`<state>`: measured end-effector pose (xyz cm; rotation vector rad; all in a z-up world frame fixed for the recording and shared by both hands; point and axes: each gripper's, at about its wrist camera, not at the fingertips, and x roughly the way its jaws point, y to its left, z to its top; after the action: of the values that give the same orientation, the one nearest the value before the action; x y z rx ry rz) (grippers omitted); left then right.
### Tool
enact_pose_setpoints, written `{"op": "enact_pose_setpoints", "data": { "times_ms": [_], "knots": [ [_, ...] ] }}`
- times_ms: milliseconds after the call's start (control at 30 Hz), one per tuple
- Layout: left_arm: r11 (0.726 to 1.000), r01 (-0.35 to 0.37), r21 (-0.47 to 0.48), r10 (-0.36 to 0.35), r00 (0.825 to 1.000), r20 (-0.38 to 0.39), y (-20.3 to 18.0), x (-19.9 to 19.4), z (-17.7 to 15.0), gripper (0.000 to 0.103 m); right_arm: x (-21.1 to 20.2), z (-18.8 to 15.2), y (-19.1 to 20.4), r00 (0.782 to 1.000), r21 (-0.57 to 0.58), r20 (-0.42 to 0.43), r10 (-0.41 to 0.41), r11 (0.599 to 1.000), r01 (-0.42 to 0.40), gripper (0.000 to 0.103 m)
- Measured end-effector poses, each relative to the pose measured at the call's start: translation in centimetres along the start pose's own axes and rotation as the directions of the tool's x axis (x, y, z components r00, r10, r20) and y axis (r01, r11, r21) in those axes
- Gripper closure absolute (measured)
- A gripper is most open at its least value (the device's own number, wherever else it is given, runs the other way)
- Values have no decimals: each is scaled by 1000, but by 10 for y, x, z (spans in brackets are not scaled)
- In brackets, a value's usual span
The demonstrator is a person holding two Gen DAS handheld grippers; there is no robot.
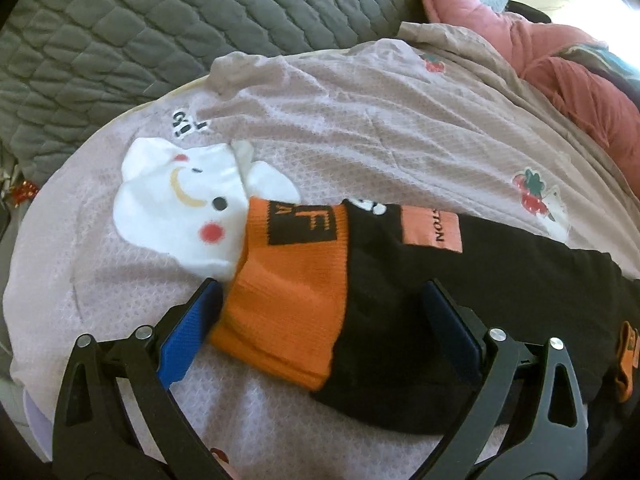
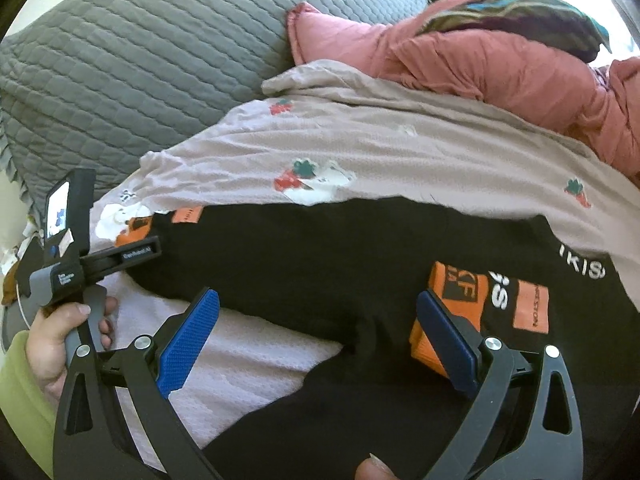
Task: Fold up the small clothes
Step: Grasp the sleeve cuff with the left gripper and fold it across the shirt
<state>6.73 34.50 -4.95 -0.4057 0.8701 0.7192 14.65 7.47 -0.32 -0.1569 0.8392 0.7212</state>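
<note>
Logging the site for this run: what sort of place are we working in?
Most likely a bedroom, working on a bed: a grey quilted cover, a pink pillow, and a strawberry-print sheet under the black garment.

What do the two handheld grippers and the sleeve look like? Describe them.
Both the left gripper and right gripper have black linkage frames with silver pivot pins and textured blue pads. The sleeve is light green.
</note>
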Motion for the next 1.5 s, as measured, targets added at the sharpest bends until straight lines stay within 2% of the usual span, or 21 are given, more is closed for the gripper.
{"op": "enact_pose_setpoints", "data": {
  "times_ms": [33,100,133,200,267,367,433,533,767,967,1200,1333,1500],
  "knots": [
    [1000,-7,8,7,1000,3,-2,-1,0,26,1,-1,-4,1000,15,-4,-1,1000,1,5],
    [1000,-4,23,4,1000,14,-4,-2,0,45,2,-3,-9,1000,37,-8,-8,999,8,5],
    [999,2,34,-3,1000,26,-6,-5,0,51,2,-4,-12,1000,45,-10,-12,999,13,5],
    [999,9,51,-12,999,47,-10,-10,0,79,2,-6,-16,1000,59,-12,-17,998,17,5],
    [996,47,79,-54,996,77,-16,-19,0,91,-1,-10,-22,1000,75,-12,-23,997,24,5],
    [985,147,95,-158,981,113,-21,-33,1,92,-5,-16,-34,999,110,-11,-31,993,32,5],
    [969,229,96,-241,959,146,-21,-46,0,93,-11,-20,-42,999,134,-9,-32,990,33,5],
    [920,382,86,-391,904,171,-23,-64,-2,93,-22,-26,-54,999,161,-4,-37,986,37,5],
    [821,550,154,-570,810,141,-61,-89,-15,93,-54,-44,-89,995,215,10,-97,972,92,5],
    [753,620,218,-649,754,99,-99,-109,-31,93,-83,-65,-127,988,284,20,-154,948,142,5],
    [688,675,266,-706,708,30,-142,-126,-51,93,-104,-87,-161,980,358,19,-197,917,177,5],
    [643,711,287,-737,676,-22,-172,-131,-60,93,-114,-98,-174,978,382,17,-210,905,188,5],
    [605,733,310,-751,655,-83,-202,-129,-76,93,-125,-106,-185,972,403,22,-232,892,204,5]
  ]
}}
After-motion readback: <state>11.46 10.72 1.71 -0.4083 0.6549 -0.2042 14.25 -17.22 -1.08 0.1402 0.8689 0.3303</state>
